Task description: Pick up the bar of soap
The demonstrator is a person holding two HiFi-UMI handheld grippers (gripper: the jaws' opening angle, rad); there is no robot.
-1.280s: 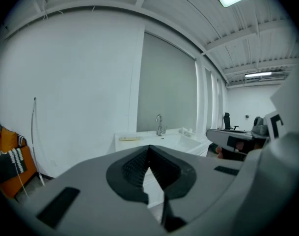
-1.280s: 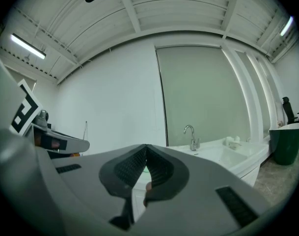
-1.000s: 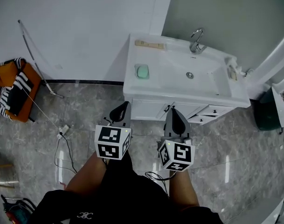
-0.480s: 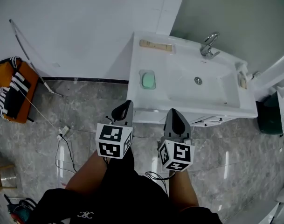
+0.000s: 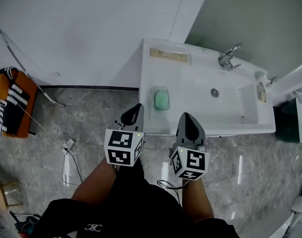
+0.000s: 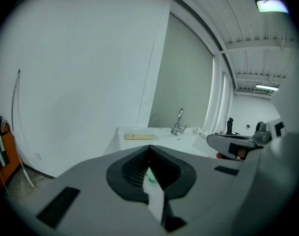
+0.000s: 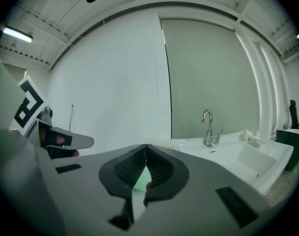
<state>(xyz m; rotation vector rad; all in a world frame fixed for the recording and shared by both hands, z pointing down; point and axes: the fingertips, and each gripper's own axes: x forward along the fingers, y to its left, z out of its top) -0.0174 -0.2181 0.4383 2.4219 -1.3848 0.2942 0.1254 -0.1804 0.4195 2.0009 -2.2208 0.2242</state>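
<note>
The white sink (image 5: 190, 110) fills the upper right of the head view, with a tap (image 5: 229, 55) at the back and a pale wooden piece (image 5: 168, 55) on its back ledge. Both claws hang short of its front edge. The left claw (image 5: 132, 114) and the right claw (image 5: 189, 124) each have their jaws together, with nothing between them.

The soap (image 5: 161, 99) is a green rounded bar lying flat on the sink's left ledge near the front, ahead of the left claw and apart from it. I judge it light and stiff but smooth, and slippery if wet. A squeeze on the rounded ends could shoot it out, so the two long sides at mid-length look the best hold.

A paler rim rings the bar; I cannot tell whether it is a dish. Both gripper views show only a green sliver below the jaw tips, so the bar's thickness and wetness stay unknown.
</note>
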